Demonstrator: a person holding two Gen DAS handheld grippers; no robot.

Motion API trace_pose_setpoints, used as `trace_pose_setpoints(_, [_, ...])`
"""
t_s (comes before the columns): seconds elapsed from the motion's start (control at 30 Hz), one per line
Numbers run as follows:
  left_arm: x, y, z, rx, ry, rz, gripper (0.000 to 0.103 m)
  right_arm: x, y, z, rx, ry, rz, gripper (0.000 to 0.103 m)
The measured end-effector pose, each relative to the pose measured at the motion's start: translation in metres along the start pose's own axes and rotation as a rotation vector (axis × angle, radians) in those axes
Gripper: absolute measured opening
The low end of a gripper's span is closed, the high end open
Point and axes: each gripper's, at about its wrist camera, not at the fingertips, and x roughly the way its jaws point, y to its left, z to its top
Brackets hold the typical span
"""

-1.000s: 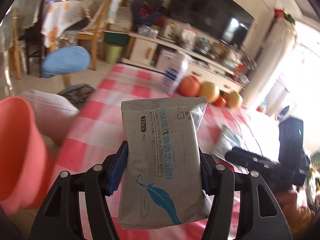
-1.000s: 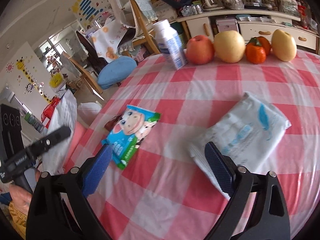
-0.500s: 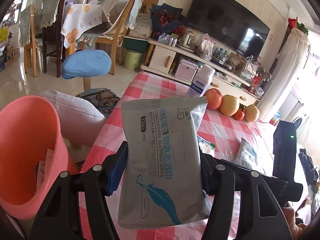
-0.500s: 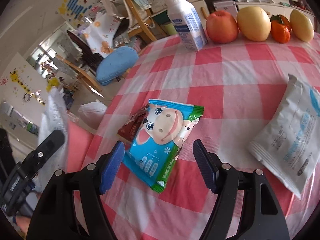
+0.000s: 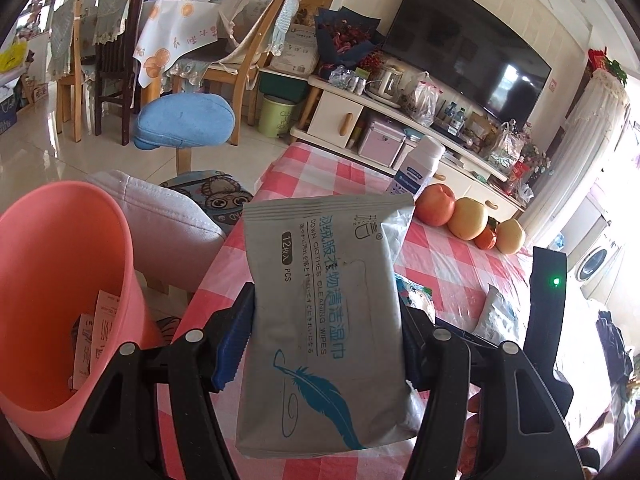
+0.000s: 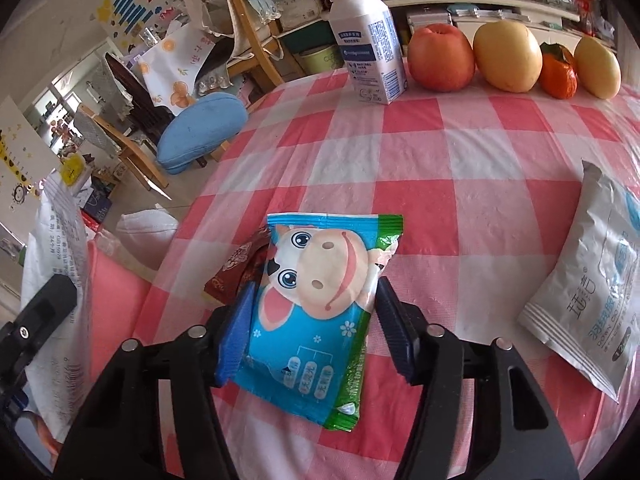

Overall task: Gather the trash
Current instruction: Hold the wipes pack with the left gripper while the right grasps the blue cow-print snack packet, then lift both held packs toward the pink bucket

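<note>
My left gripper (image 5: 324, 332) is shut on a grey wipes packet (image 5: 326, 320) with a blue feather print, held upright above the table edge. A pink bin (image 5: 52, 300) with paper scraps inside stands to its lower left. My right gripper (image 6: 312, 328) has its jaws on both sides of a blue cartoon-cow wipes packet (image 6: 316, 300) lying on the red checked tablecloth (image 6: 440, 160); the pads touch or nearly touch its sides. A dark red wrapper (image 6: 236, 268) lies partly under that packet. Another grey wipes packet (image 6: 592, 300) lies at the right.
A milk carton (image 6: 368, 40), an apple (image 6: 440, 58), two yellow fruits and an orange one stand along the table's far edge. A blue cushioned stool (image 5: 184, 124) and a white cushion (image 5: 160, 216) are beside the table. Wooden chairs and a TV cabinet are behind.
The right gripper moved forward over the cartoon-cow packet and narrowed around it. The left gripper swung with its grey packet toward the pink bin, which now shows more fully.
</note>
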Motion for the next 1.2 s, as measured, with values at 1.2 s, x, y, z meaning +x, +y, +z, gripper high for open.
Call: trace_pose_setpoints(1.2, [-0.053,0.074,0.013,-0.173,-0.171,0.084,0.063,-0.077,0.099,0.018,-0.180,-0.157,0.125,0.037])
